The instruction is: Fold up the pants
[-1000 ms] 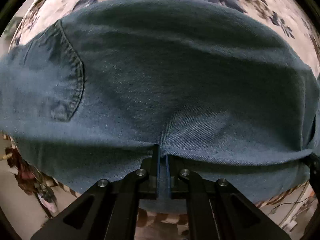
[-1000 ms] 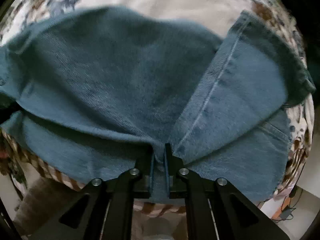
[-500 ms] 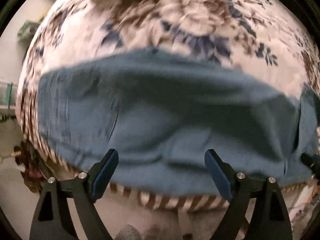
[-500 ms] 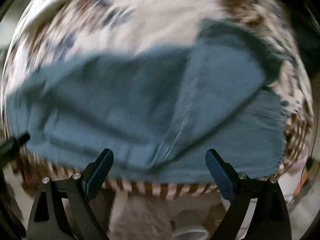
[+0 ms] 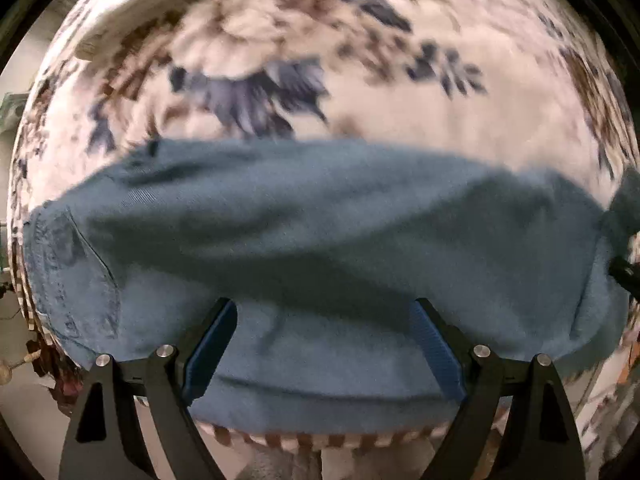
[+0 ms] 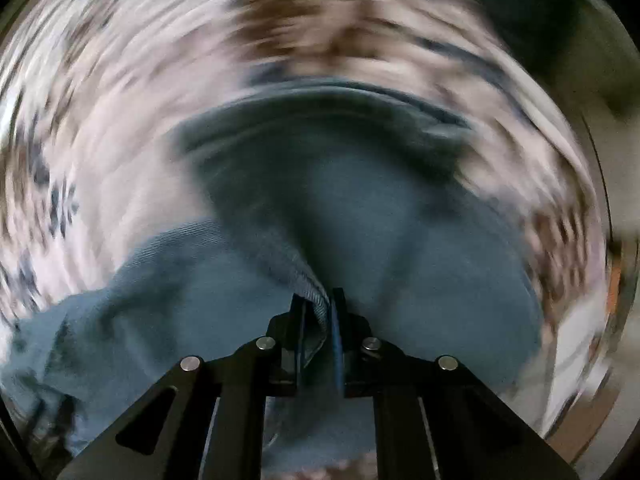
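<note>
- Blue denim pants (image 5: 320, 232) lying folded in a wide band across the near edge of a soft flowery bed cover in white, brown and blue (image 5: 360, 60).
- Showing a stitched pocket (image 5: 72, 280) at the left end of the band, seen from the left wrist view.
- Hanging a little over a brown-and-white striped edge (image 5: 320, 438) at the front of the bed.
- Looking bunched and lifted in the right wrist view, pants (image 6: 360, 220) rising in a fold toward the camera, everything around very blurry.
- Hovering over the near part of the pants: black left gripper with blue pads (image 5: 324, 308), jaws spread wide apart, gripping nothing.
- Sitting on either side of the cloth: blue pads (image 5: 212, 344), with no denim pinched between them.
- Pinching a thick seamed fold of the denim: black right gripper (image 6: 318, 300), jaws pressed close together on the cloth.
- Poking in at the far right edge of the left wrist view, right by the end of the pants: a small dark tip (image 5: 624, 272), too little to tell more.
- Resting at the far top left of the bed: a pale pillow edge (image 5: 160, 0), well apart from the pants.
</note>
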{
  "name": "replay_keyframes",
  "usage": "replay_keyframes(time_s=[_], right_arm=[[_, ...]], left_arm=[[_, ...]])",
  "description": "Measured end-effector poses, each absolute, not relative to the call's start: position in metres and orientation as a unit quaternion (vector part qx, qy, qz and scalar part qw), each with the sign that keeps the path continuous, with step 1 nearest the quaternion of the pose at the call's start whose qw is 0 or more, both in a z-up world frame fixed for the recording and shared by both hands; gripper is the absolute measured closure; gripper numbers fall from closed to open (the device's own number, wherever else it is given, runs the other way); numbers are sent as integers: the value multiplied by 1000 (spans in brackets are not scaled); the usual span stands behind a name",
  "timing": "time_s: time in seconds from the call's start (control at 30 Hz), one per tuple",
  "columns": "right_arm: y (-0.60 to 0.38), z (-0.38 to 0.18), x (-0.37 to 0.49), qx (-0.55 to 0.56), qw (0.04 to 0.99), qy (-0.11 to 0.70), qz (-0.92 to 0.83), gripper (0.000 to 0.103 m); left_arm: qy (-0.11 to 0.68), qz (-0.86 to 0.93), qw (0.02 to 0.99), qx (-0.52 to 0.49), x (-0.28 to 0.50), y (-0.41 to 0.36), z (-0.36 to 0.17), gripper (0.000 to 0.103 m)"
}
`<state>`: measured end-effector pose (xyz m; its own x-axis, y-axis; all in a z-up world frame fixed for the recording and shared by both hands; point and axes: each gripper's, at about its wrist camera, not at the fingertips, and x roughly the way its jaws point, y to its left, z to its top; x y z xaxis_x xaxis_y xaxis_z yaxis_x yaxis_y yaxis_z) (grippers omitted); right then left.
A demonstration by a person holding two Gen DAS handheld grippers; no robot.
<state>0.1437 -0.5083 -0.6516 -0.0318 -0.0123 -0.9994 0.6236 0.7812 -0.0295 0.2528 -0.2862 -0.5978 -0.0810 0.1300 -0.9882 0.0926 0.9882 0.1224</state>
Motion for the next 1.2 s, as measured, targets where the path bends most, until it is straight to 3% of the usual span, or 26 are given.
replay_keyframes(time_s=[0.2, 0.4, 0.5, 0.57, 0.63, 0.8, 1.0, 1.2], right_arm=[[-564, -651, 9, 367, 588, 655, -301, 91], [-572, -679, -41, 452, 577, 618, -287, 89], [-587, -673, -37, 481, 576, 603, -270, 75], [-585, -665, -23, 486, 585, 596, -257, 59], [-579, -660, -8, 481, 595, 600, -235, 52], [-507, -654, 34, 526, 584, 606, -124, 44], [-365, -649, 80, 507, 565, 649, -37, 43], [-287, -692, 79, 538, 505, 673, -55, 43]], left_arm=[[754, -5, 652, 84, 238, -294, -617, 15], [758, -3, 648, 78, 249, -279, -627, 15], [757, 11, 650, 60, 251, -253, -620, 15], [756, 27, 652, 41, 252, -230, -614, 15], [754, 45, 655, 23, 253, -204, -608, 15], [744, 94, 661, -8, 248, -113, -602, 15], [730, 176, 659, -50, 235, 16, -596, 15], [708, 222, 664, -96, 208, 109, -596, 15]])
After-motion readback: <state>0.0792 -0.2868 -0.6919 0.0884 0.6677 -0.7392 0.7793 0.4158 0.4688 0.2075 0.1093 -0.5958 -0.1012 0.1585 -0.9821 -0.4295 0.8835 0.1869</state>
